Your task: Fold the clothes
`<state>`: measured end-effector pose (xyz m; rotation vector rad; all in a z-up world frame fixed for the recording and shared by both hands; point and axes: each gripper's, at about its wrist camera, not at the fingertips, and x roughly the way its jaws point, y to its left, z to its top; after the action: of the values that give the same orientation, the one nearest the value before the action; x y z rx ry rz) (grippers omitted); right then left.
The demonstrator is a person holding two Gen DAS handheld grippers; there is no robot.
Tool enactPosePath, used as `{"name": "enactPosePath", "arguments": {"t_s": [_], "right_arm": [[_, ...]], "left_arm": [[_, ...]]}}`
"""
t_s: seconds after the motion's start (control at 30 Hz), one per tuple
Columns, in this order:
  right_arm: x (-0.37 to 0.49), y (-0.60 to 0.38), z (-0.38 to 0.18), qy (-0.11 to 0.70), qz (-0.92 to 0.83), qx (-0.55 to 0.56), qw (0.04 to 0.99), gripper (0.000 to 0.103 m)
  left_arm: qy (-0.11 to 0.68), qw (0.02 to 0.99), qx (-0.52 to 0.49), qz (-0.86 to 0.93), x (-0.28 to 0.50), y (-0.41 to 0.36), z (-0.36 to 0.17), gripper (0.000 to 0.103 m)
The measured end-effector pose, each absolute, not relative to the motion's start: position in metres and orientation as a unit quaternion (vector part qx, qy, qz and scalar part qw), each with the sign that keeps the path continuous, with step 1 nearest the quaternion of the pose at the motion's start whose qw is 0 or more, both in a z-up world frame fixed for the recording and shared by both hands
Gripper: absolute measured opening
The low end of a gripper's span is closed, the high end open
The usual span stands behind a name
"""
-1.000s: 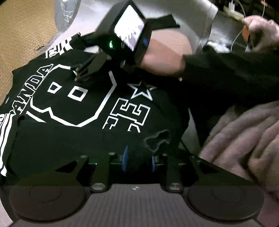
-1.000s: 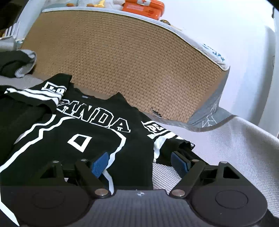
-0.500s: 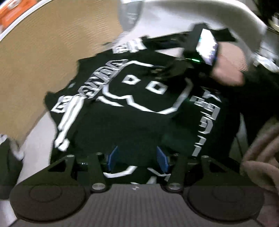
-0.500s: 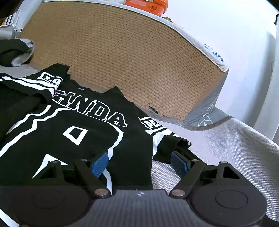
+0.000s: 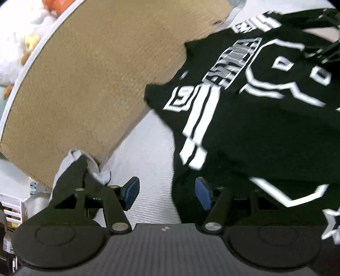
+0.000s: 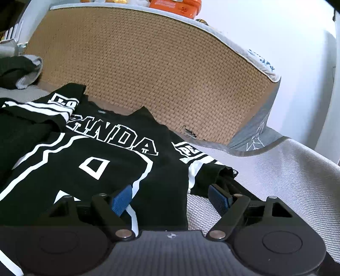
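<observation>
My left gripper (image 5: 166, 194) hangs over the near left edge of the black shirt (image 5: 265, 118), its jaws opening with nothing pinched between them — the blue pads (image 5: 132, 192) stand apart, one over the pale woven bedcover (image 5: 148, 161), the other at the shirt's dark hem. The shirt lies spread on that cover, its white-striped sleeve folded in over the body and its collar end up against the tan woven headboard (image 5: 89, 85). A crumpled grey-and-black garment (image 5: 85, 169) sits just beside the left finger, at the foot of the headboard. My right gripper (image 6: 171, 198) is wide open too, holding nothing: its left pad hovers over the printed front of the shirt (image 6: 89, 161), its right pad over bare cover (image 6: 276, 169) beside the other striped sleeve (image 6: 199, 167). An orange box (image 6: 176, 6) rests on the ledge atop the headboard. Much of the left view is blurred.
</observation>
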<state>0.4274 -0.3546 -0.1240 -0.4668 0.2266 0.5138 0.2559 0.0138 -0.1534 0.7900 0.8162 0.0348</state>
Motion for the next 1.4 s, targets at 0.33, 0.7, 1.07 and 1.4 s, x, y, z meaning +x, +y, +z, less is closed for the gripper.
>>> {"name": "enactPosePath", "arguments": {"t_s": [0.33,0.7,1.07,1.4], "right_arm": [[0.414,-0.337,-0.133,0.086,0.246,-0.301,0.917,0.082],[0.402,-0.327,-0.136,0.061,0.247,-0.354,0.9,0.082],[0.39,-0.319,-0.09,0.239,0.464,-0.168,0.836,0.079],[0.435,-0.247,-0.09,0.356,0.478,-0.058,0.801,0.069]], "left_arm": [[0.358,0.831,0.424,-0.038,0.277,0.017,-0.211,0.069],[0.304,0.858,0.412,-0.031,0.312,0.024,-0.225,0.064],[0.27,0.886,0.373,-0.055,0.295,0.043,-0.226,0.017],[0.299,0.882,0.362,-0.046,0.29,0.065,-0.226,0.016]]}}
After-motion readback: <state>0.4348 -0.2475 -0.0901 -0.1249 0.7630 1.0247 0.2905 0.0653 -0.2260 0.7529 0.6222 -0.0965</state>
